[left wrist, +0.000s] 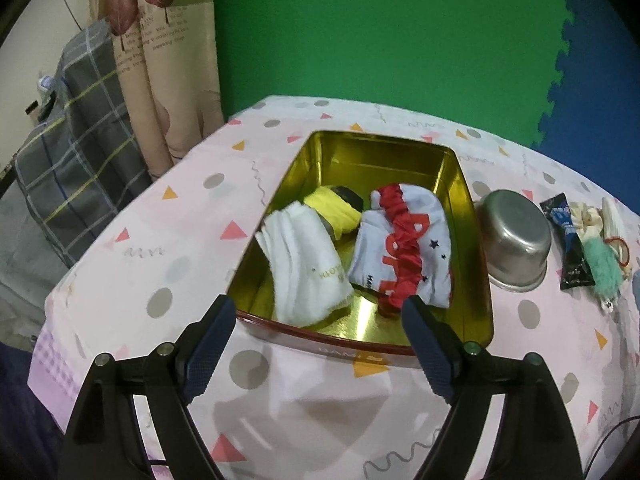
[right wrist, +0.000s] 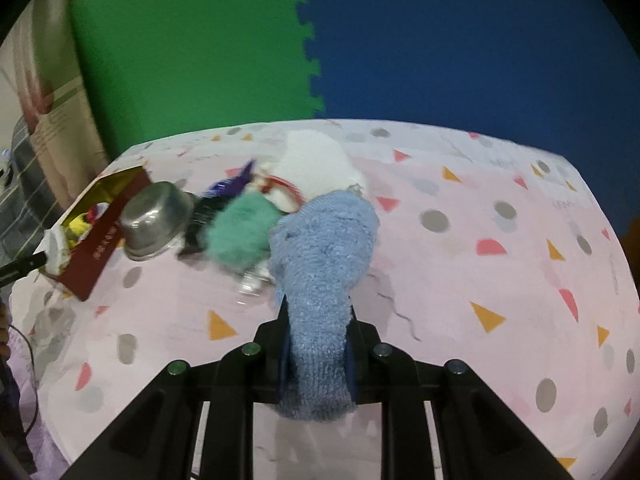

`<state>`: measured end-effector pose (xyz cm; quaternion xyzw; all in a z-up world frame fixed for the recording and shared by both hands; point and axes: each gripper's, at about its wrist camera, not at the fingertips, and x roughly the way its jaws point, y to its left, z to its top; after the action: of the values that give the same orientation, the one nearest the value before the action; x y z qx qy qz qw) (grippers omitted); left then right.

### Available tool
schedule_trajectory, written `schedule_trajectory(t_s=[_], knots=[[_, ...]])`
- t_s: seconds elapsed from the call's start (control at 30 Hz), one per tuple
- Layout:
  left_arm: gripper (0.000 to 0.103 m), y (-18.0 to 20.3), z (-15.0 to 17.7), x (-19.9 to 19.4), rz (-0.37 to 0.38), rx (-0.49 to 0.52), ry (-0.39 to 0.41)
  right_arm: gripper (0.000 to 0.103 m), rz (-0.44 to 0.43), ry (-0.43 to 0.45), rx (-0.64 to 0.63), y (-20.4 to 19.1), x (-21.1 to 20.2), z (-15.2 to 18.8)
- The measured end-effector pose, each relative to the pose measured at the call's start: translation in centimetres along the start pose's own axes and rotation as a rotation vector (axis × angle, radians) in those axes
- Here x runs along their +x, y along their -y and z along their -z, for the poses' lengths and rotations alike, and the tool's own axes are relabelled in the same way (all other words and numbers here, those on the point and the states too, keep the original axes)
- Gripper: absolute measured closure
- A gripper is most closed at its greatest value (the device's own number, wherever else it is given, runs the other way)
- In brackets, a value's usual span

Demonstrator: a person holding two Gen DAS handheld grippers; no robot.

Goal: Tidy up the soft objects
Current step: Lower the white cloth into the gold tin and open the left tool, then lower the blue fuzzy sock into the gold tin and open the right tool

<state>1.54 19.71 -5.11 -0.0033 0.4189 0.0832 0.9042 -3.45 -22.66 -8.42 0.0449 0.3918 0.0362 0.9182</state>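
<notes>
Left gripper tilts down over the near rim of the tin, fingers wide apart, nothing between them; right gripper tilts down over the desk, fingers clamped on a blue sock that droops forward off them.

Left view alone shows the tin's inside: white cloth at left, its near end on the rim; yellow roll behind; pale garment with a red band at right.

Right view alone shows the sock, and a white plush behind it; both show the steel bowl, upturned beside the tin, and the green fluff; right view is blurred.
</notes>
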Motion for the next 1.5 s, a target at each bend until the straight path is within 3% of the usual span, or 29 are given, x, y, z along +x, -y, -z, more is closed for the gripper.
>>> schedule_trajectory(t_s=[0.27,0.37,0.53,0.87,1.13,1.5], knots=[[0.017,-2.7,-0.3,0.2,-0.021,-0.109,-0.004,0.082,-0.11,0.019,-0.09,-6.6,0.0,-2.9],[0.016,-3.8,-0.4,0.2,-0.073,-0.15,0.005,0.083,-0.162,0.021,-0.125,-9.5,0.5,-4.2],[0.013,-4.9,-0.5,0.5,-0.128,-0.161,0.01,0.083,-0.262,0.01,-0.2,-15.2,1.6,-5.8],[0.013,-5.8,-0.6,0.8,-0.167,-0.171,0.009,0.082,-0.395,-0.044,-0.313,-25.2,4.8,-7.6],[0.012,-6.0,-0.5,0.8,-0.155,-0.18,0.008,0.082,-0.402,-0.077,-0.377,-30.3,7.3,-8.5],[0.012,-5.4,-0.6,0.8,-0.147,-0.155,0.014,0.078,-0.399,-0.142,-0.338,-31.7,10.5,-8.2]])
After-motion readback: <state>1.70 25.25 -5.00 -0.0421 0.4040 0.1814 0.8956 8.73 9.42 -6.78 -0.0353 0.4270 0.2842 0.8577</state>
